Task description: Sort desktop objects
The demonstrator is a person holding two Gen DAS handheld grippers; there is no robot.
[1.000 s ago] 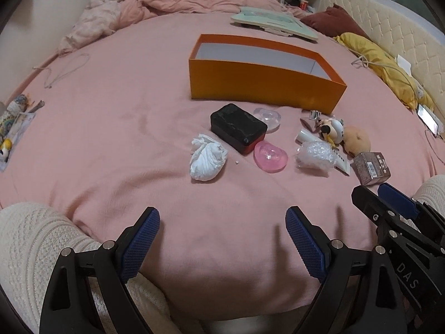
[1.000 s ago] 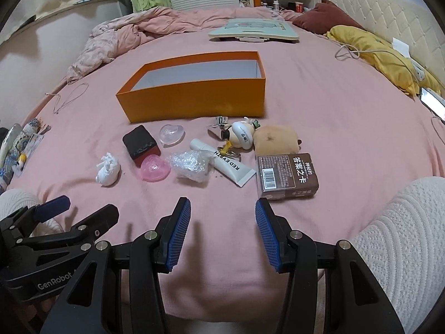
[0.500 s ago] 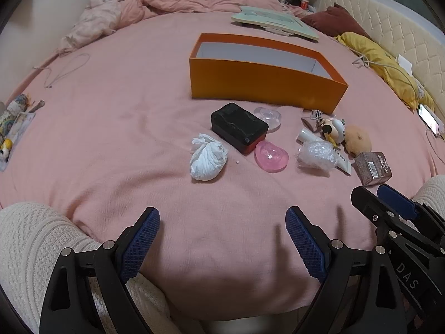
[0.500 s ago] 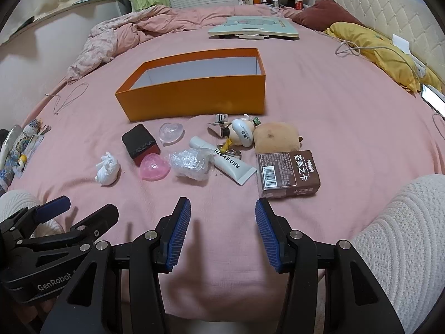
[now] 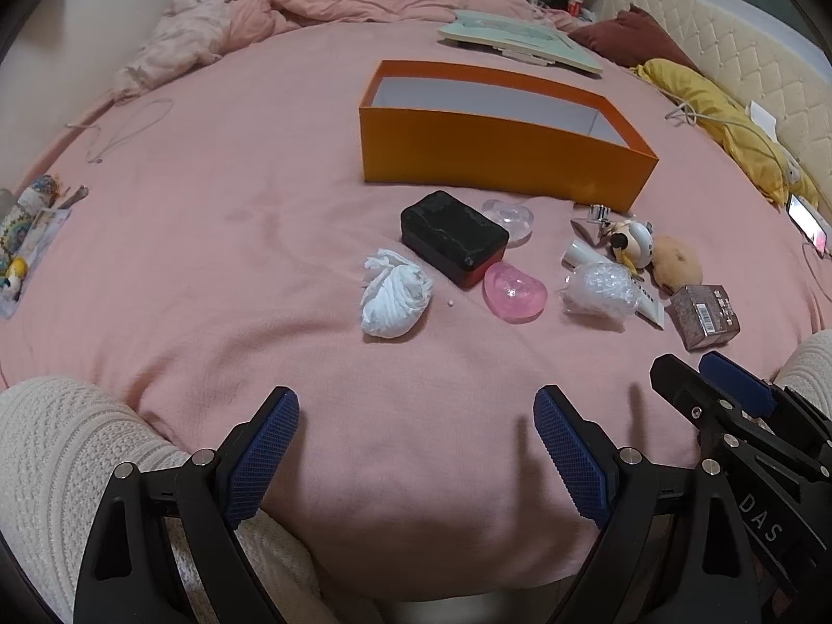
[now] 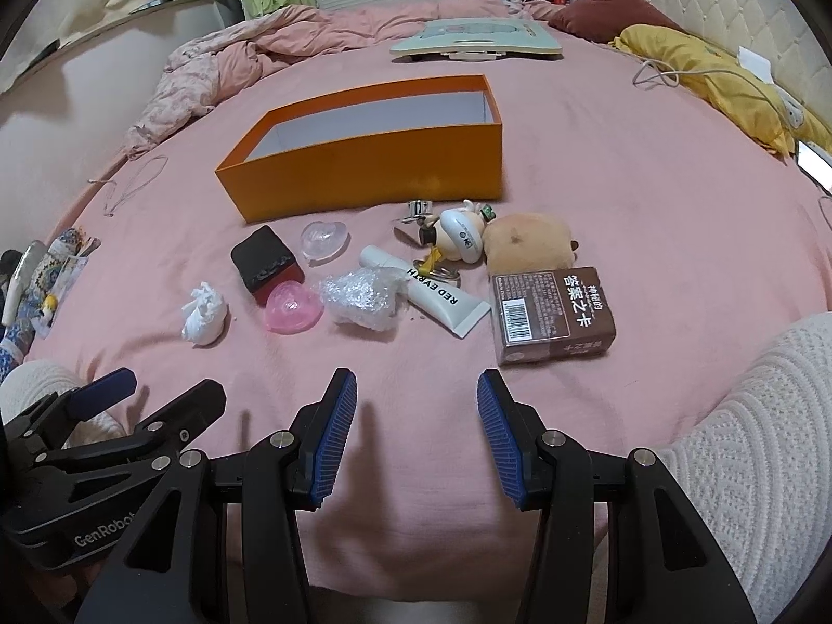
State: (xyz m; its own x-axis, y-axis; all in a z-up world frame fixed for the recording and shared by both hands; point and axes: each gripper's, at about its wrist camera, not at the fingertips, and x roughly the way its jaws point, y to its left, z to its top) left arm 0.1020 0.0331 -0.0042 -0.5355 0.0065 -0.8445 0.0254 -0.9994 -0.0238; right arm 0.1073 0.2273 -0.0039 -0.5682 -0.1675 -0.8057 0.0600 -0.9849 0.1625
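Both pairs of jaws are seen standing apart with nothing between them: the left gripper point(image 5: 416, 447) is spread wide, the right gripper point(image 6: 416, 431) is held at a narrower gap, and neither is touching any object.

No sorting is judged to be done yet. The orange box point(image 6: 364, 166), at twelve o'clock in the right wrist view, is shown with a bare grey floor, as far as its inside can be seen. Everything to be sorted is still laid out on the pink bedspread point(image 6: 650, 239) just in front of it: a white crumpled tissue point(image 6: 204, 313) at ten o'clock, a black case point(image 6: 266, 270), a clear heart dish point(image 6: 323, 240), a pink heart dish point(image 6: 292, 307), a crinkled plastic wrap point(image 6: 364, 297), a white tube point(image 6: 431, 291), a small figurine keychain point(image 6: 457, 234), a tan plush point(image 6: 528, 244) and a brown card box point(image 6: 551, 314) at one o'clock.

Open bedspread is left between the fingertips and the row of objects, so an approach from six o'clock is judged unobstructed. Room is tighter at the sides, where knitted sleeves or knees are seen at four and eight o'clock, and the two grippers are held close together. The tube, wrap and keychain are touching or overlapping.
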